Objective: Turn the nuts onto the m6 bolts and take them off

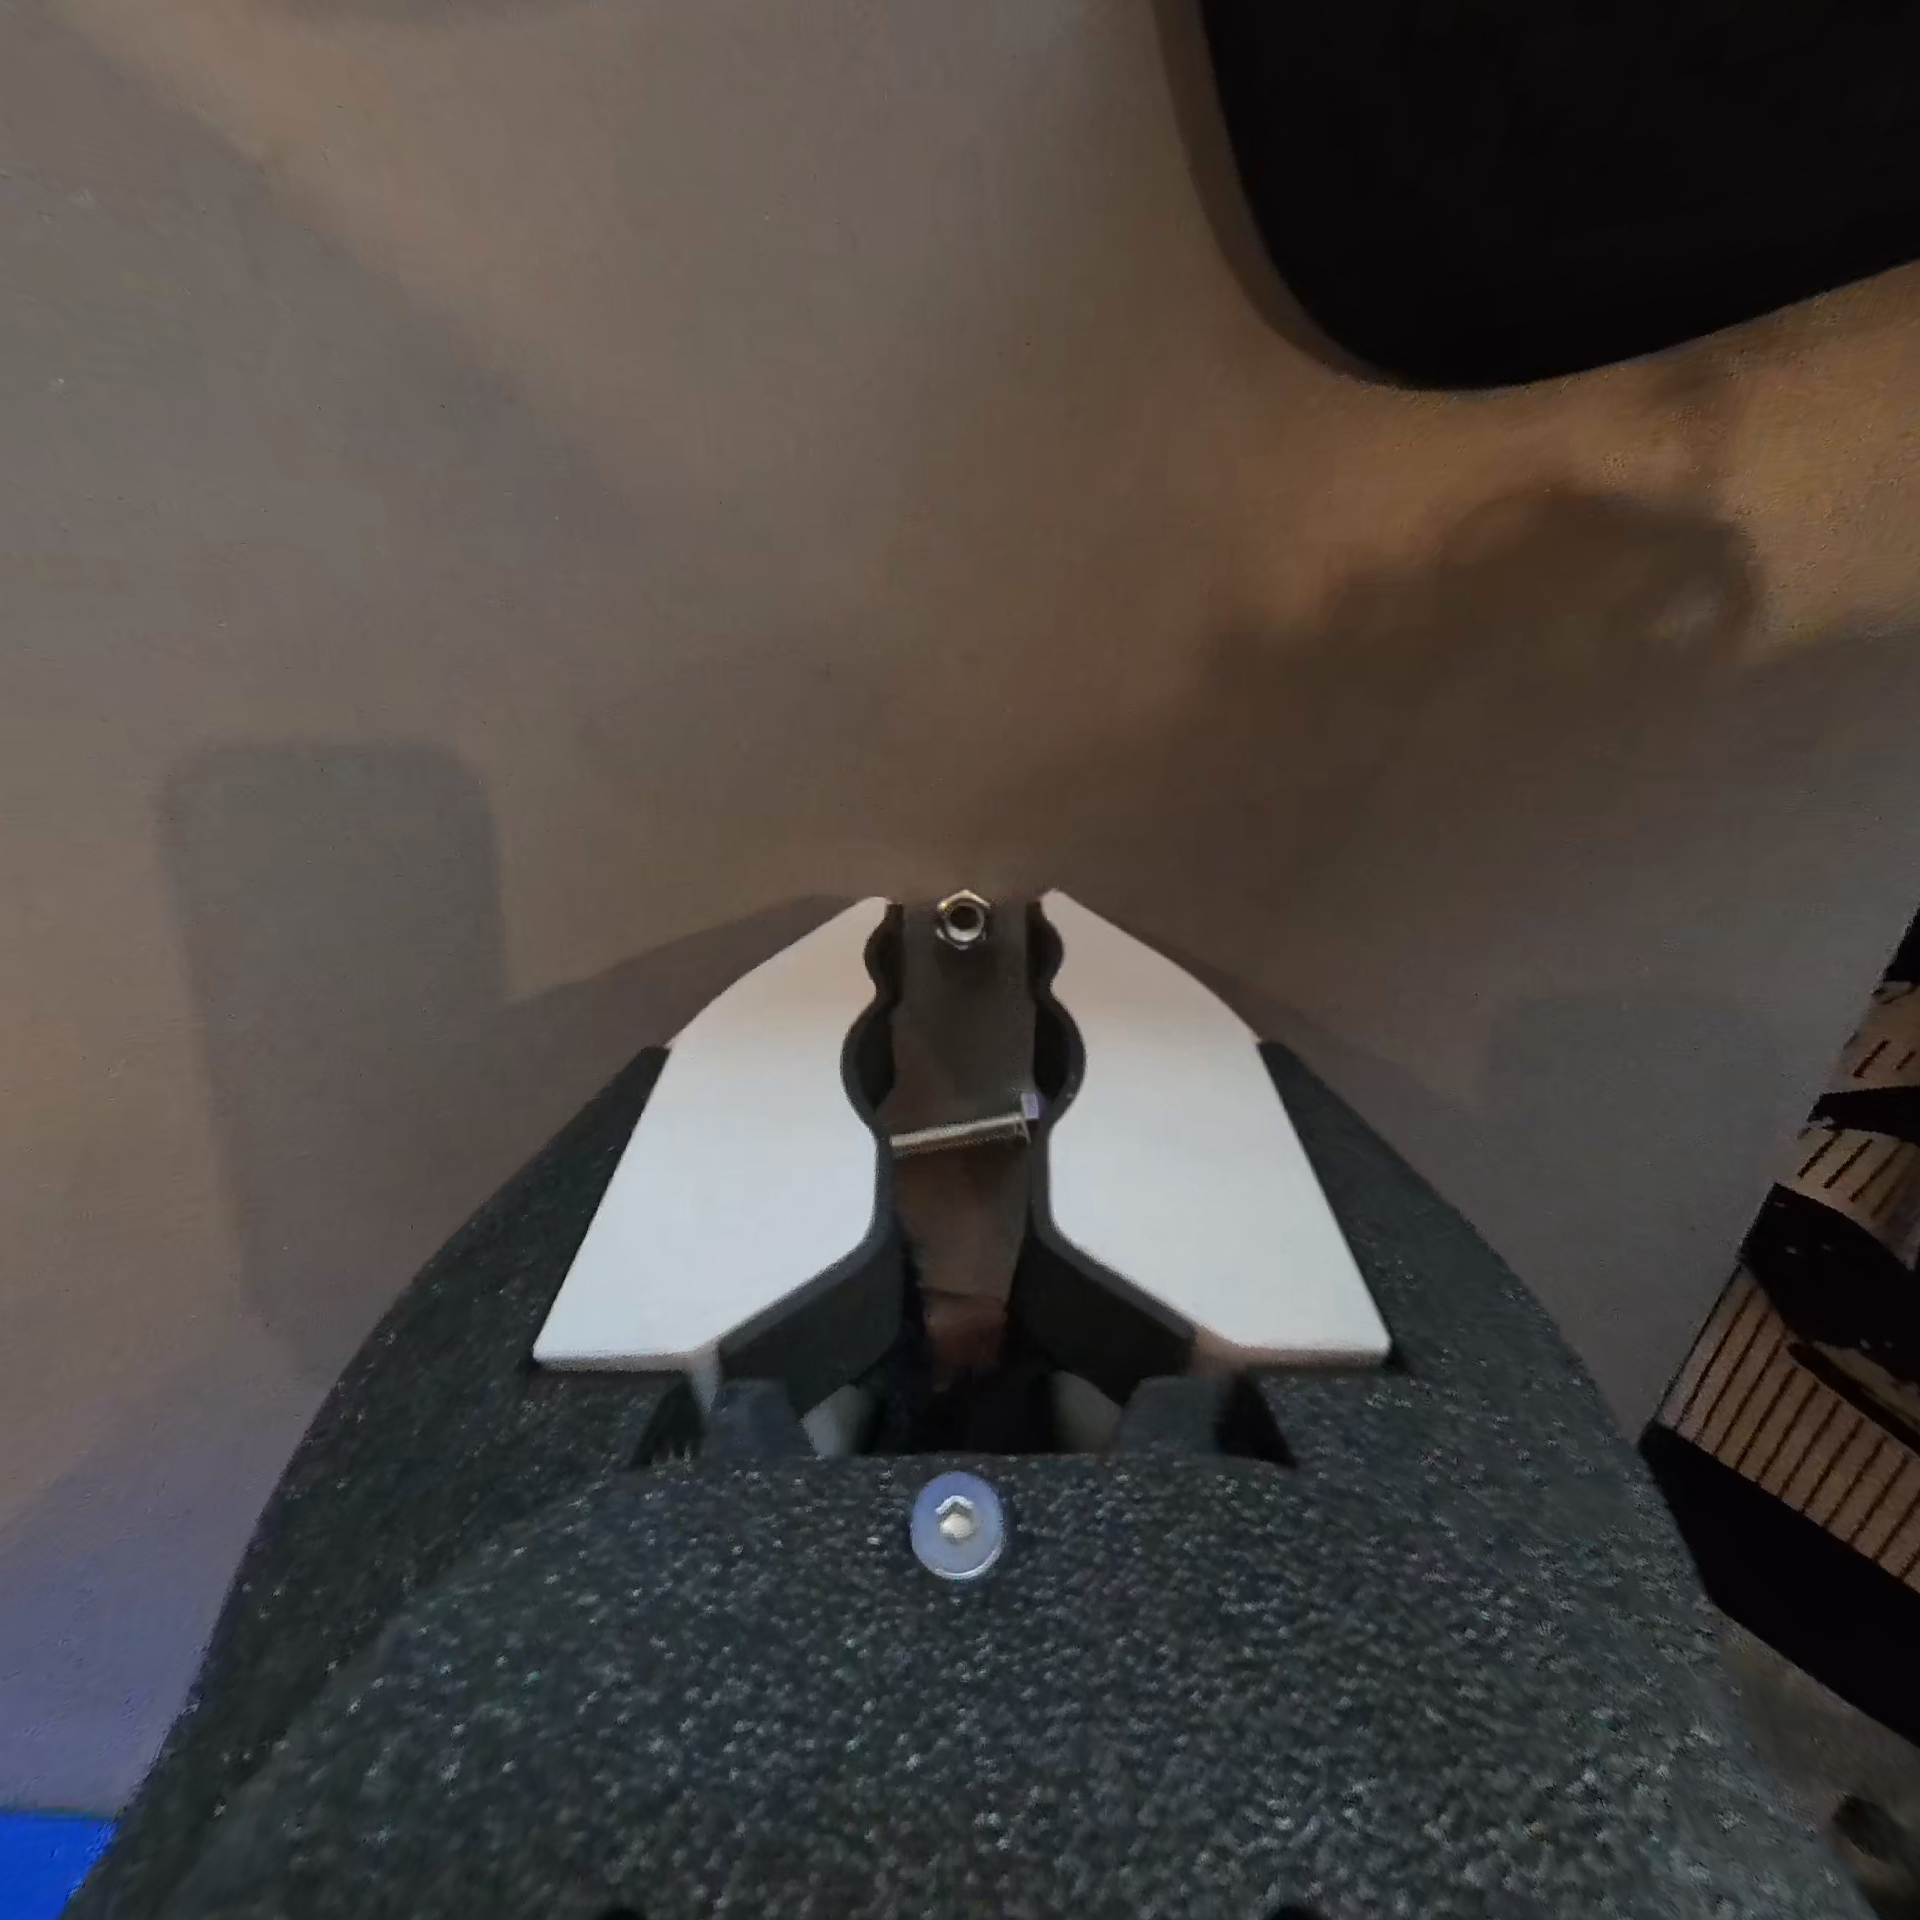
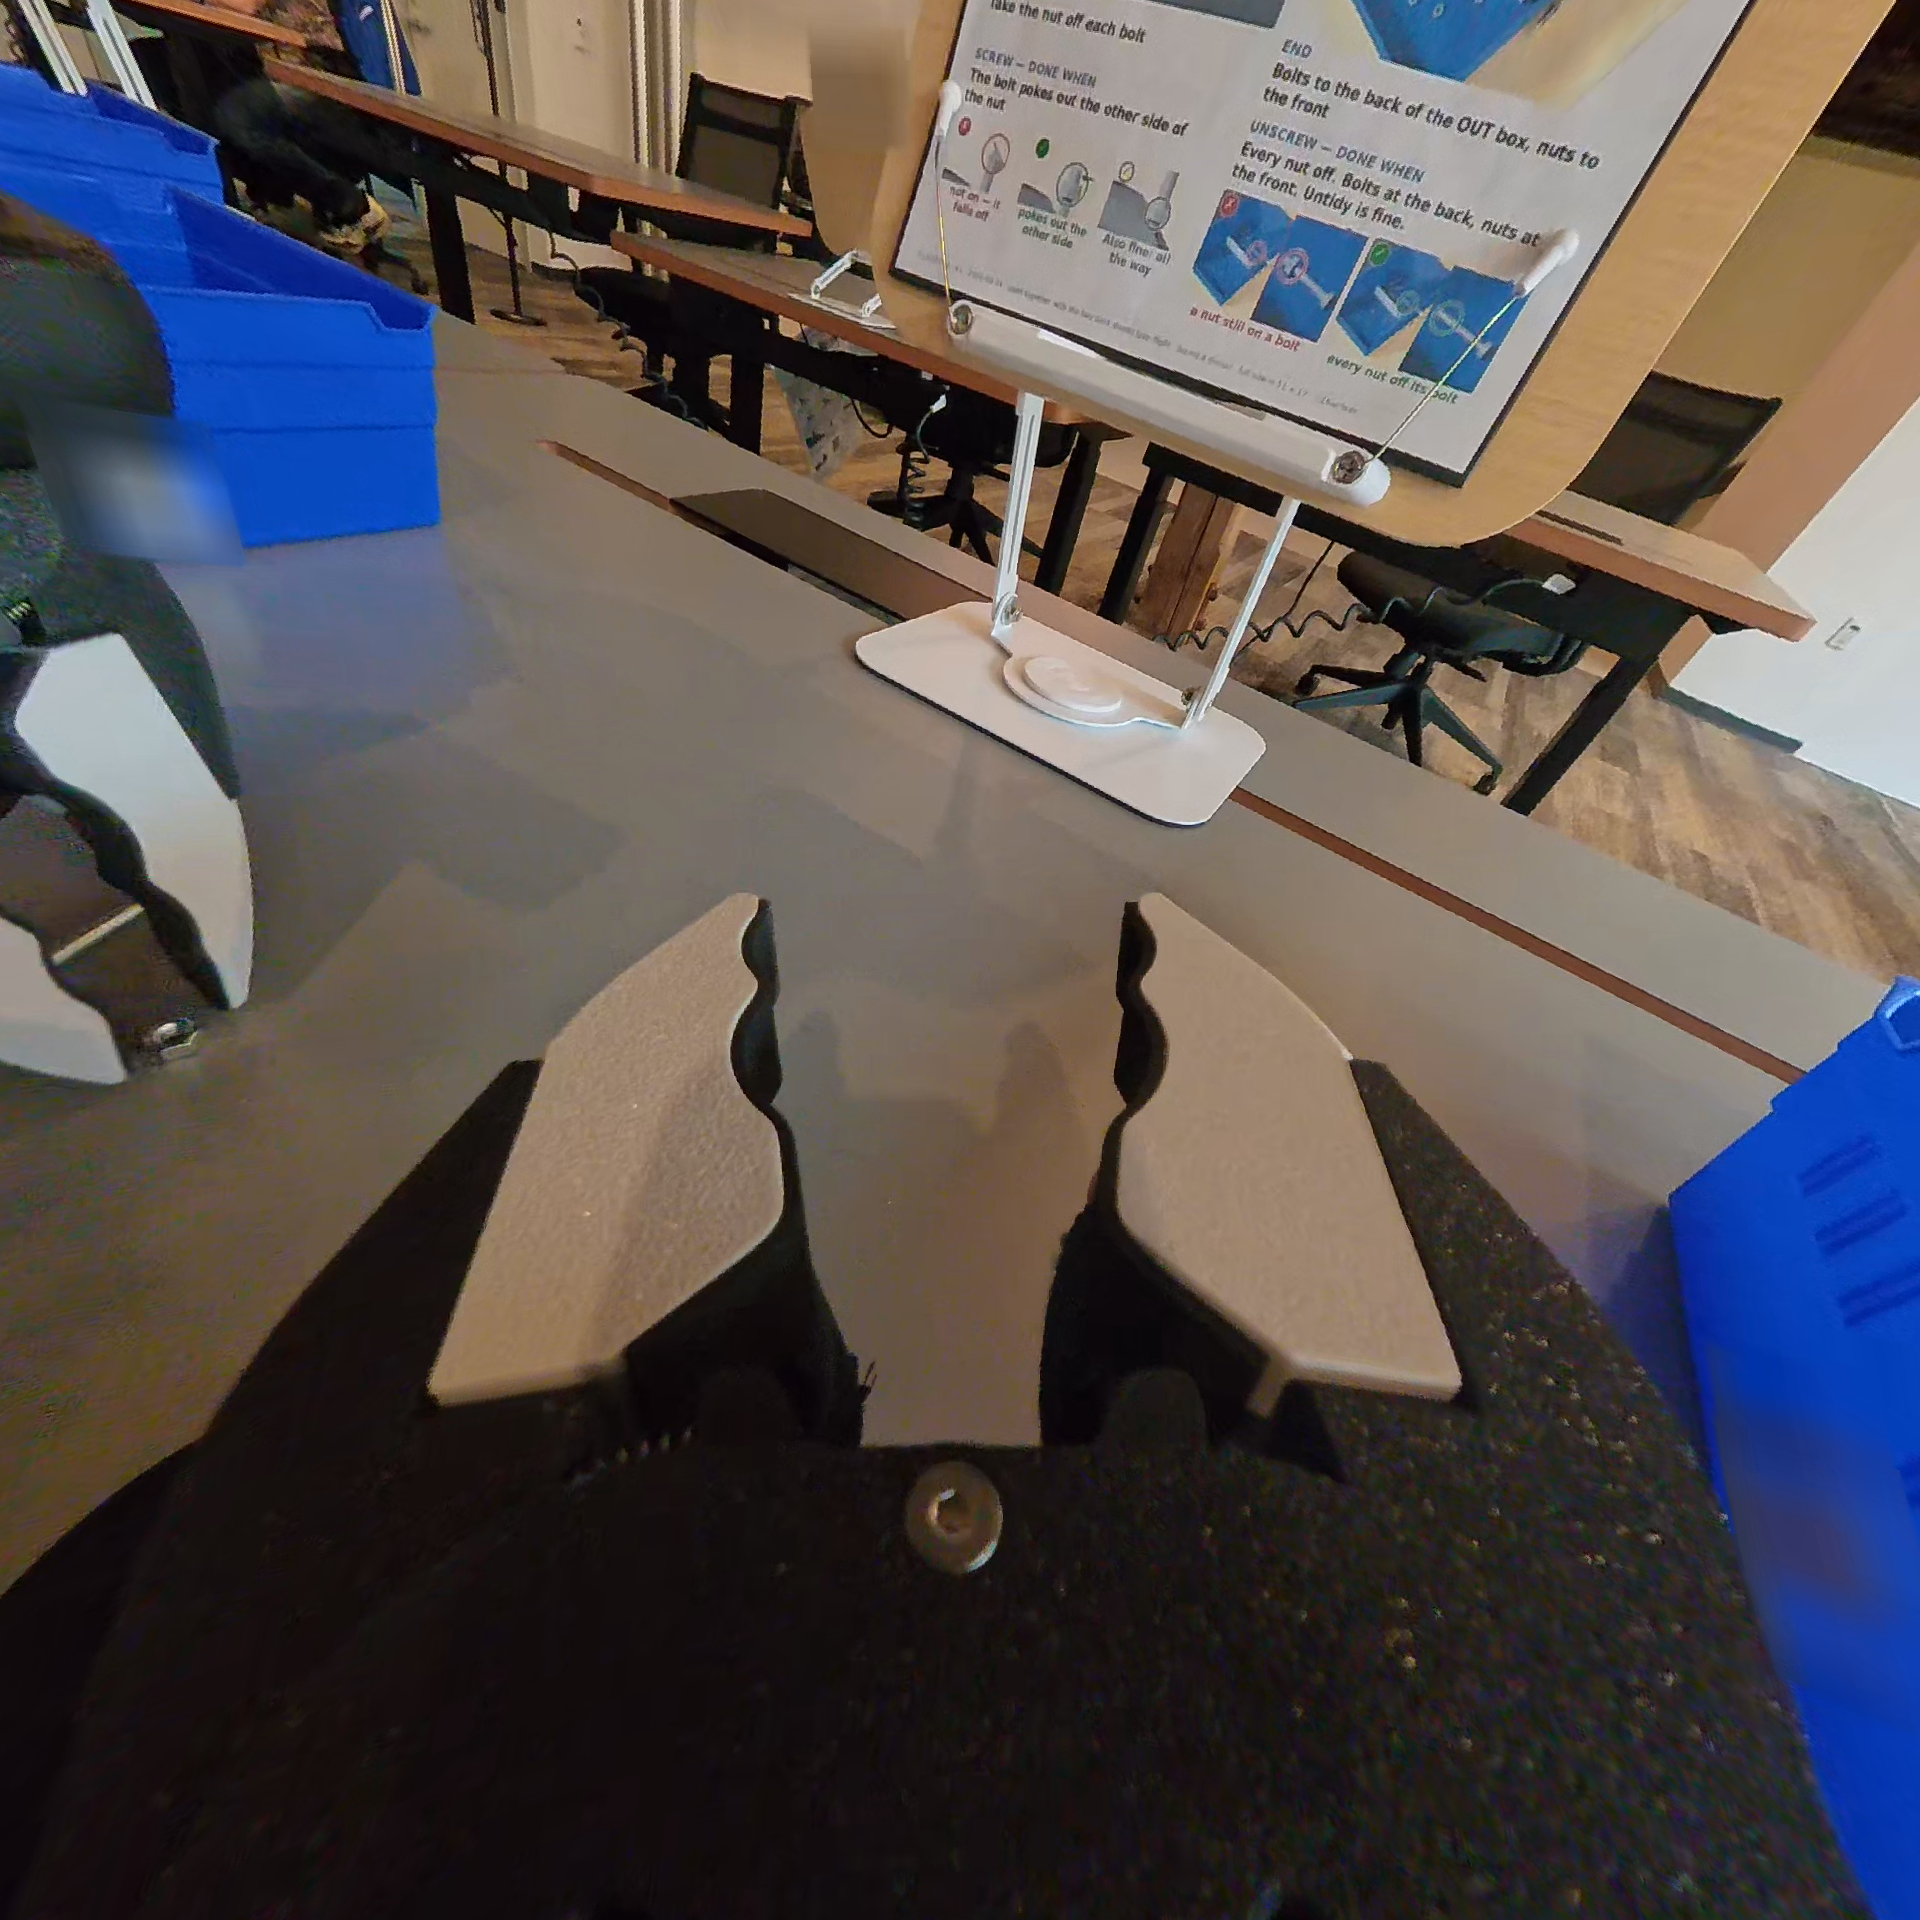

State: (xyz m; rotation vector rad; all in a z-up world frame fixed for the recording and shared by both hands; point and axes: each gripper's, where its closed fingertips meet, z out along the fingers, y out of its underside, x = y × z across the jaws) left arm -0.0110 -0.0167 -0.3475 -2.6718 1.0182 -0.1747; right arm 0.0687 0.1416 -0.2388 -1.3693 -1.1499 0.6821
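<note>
Left gripper (image 1: 961, 925) jaws slightly apart, nut (image 1: 958, 922) loose between tips on grey table (image 2: 623, 727), bolt (image 1: 961, 1138) lying crosswise farther back. Right gripper (image 2: 945, 935) wide open, bare, clear tabletop ahead; blue bin (image 2: 1829, 1299) edge close right.

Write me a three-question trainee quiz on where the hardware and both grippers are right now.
1. True or false: the right gripper is clamped on a nut.
2. Where is the loose nut? A) on the table, between the left gripper's fingertips; B) inside a blue bin; C) on the white stand's base.
3. What lies crosswise between the left gripper's fingers, farther back than the nut?

Key:
1. False. Its jaws stand wide apart with only bare table between them.
2. A. A gap shows on each side of the nut.
3. A bolt.
</note>
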